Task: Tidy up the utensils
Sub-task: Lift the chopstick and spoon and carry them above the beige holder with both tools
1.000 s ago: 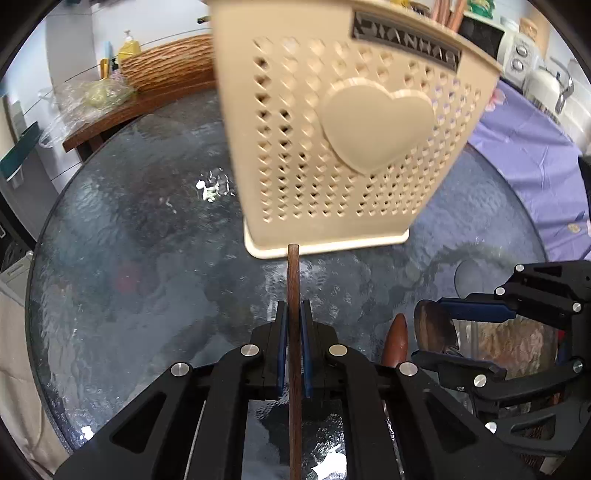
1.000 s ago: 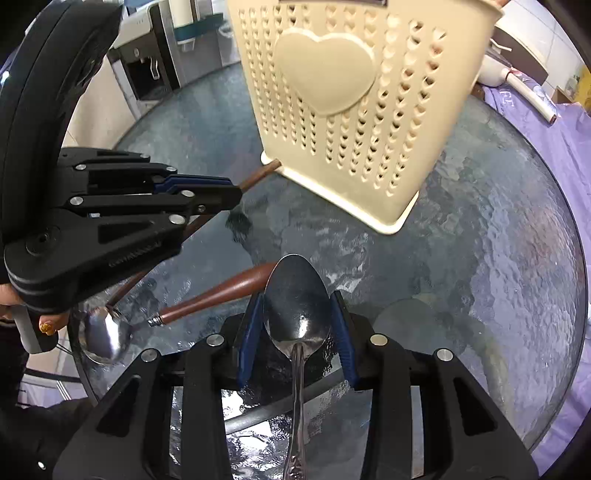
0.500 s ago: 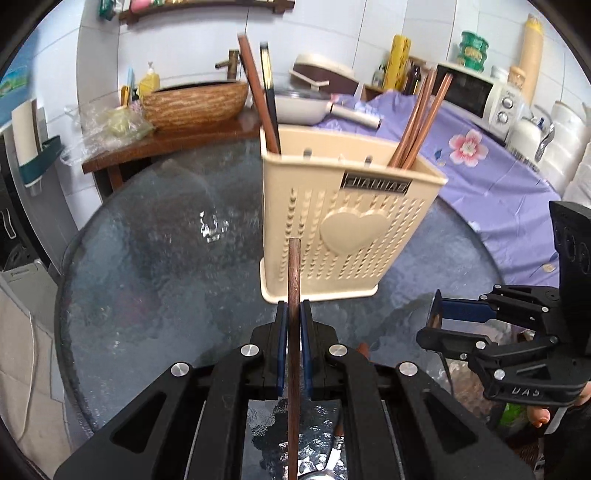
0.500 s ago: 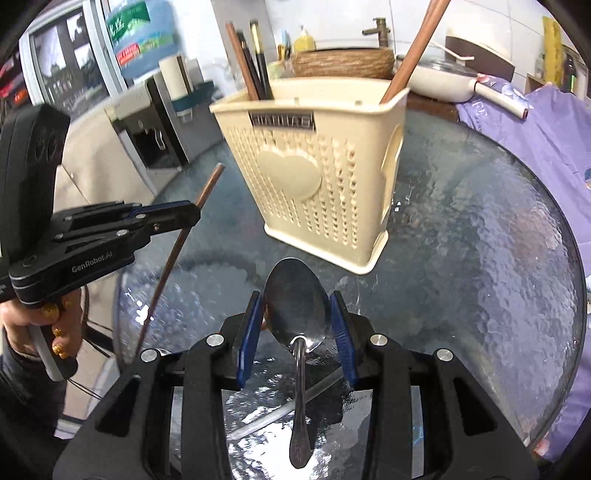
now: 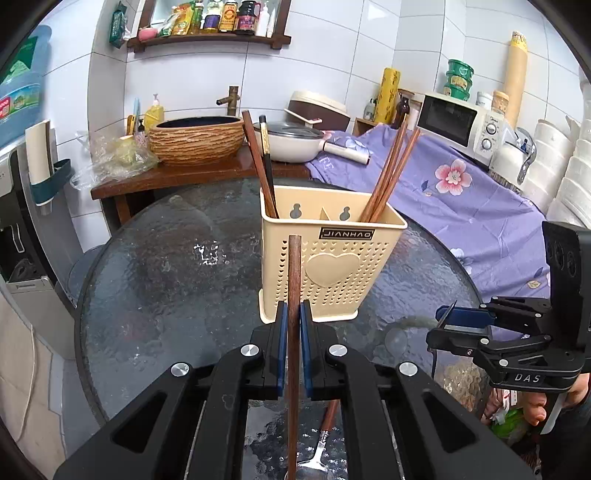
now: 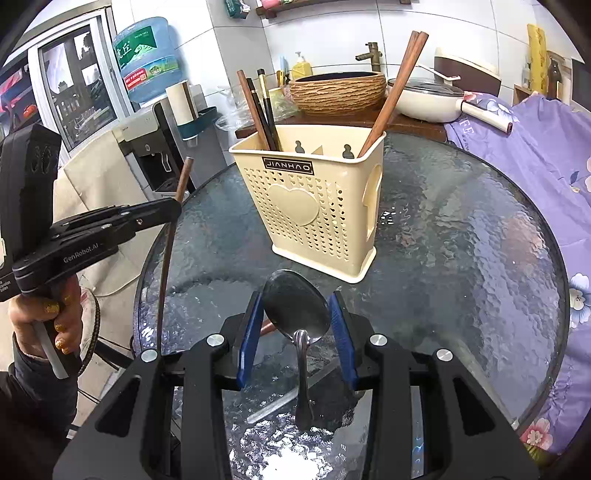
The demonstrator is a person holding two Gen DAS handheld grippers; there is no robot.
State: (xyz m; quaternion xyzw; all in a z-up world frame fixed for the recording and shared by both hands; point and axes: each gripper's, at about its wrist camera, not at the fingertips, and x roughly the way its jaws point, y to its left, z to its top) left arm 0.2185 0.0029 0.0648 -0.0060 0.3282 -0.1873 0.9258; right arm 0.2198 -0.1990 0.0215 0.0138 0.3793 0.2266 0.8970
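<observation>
place: home kitchen | clues: microwave (image 5: pixel 456 125), sink bowl (image 5: pixel 196 139), pan (image 5: pixel 291 142), sauce bottles shelf (image 5: pixel 210 37), water jug (image 6: pixel 147 59)

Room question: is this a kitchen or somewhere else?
Most likely a home kitchen. There is a microwave on the counter, a sink bowl with a tap, and a shelf of sauce bottles on the tiled wall.

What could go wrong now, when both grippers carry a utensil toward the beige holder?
1. The right gripper pinches the metal spoon by the edges of its bowl, so the spoon may pivot or slip out.
2. The chopstick in the left gripper could catch the holder rim and perhaps tip it.
</observation>
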